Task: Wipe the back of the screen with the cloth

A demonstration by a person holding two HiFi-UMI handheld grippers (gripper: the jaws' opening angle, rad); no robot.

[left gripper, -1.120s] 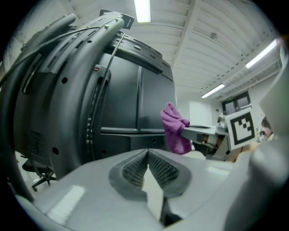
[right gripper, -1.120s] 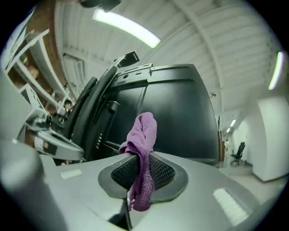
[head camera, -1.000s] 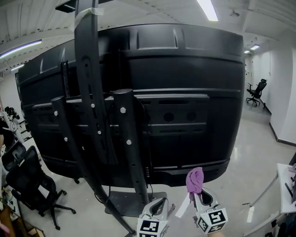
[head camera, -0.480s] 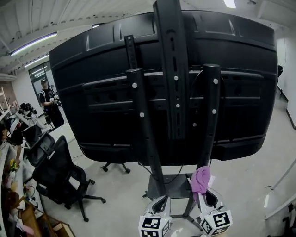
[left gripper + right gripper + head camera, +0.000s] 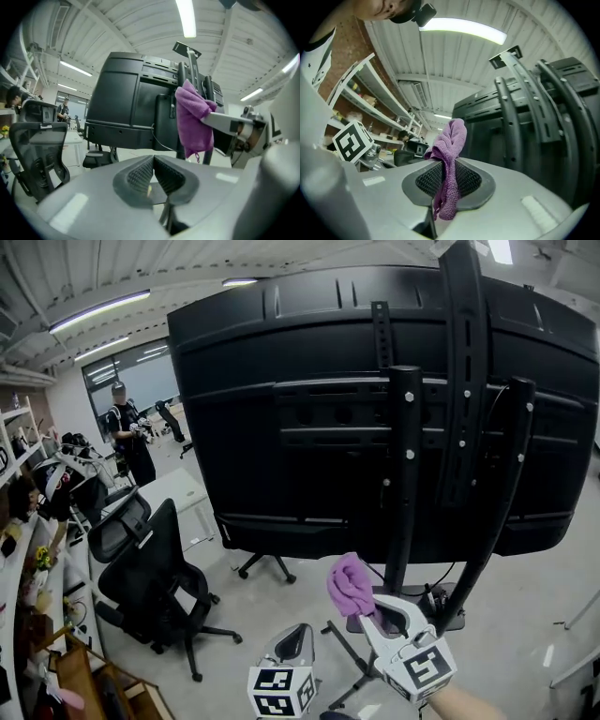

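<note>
The large black back of the screen (image 5: 309, 399) fills the upper head view, held on a black stand with upright bars (image 5: 405, 474). My right gripper (image 5: 370, 607) is shut on a purple cloth (image 5: 350, 585), held low and a little in front of the screen's lower edge, apart from it. The cloth (image 5: 450, 154) stands up between the pads in the right gripper view, with the screen (image 5: 487, 126) beyond. My left gripper (image 5: 292, 648) sits lower left, shut and empty; its pads (image 5: 138, 176) meet. In the left gripper view the cloth (image 5: 192, 117) hangs before the screen (image 5: 122, 108).
A black office chair (image 5: 155, 568) stands on the floor to the left. A person (image 5: 125, 432) stands far back left near desks and a white table (image 5: 173, 493). Shelves with clutter (image 5: 28, 596) line the left edge. The stand's base (image 5: 436, 601) is below right.
The head view has swung round to the left, so the screen and stand now sit further right. The right gripper with the cloth has shifted left and slightly up; the left gripper has dropped a little.
</note>
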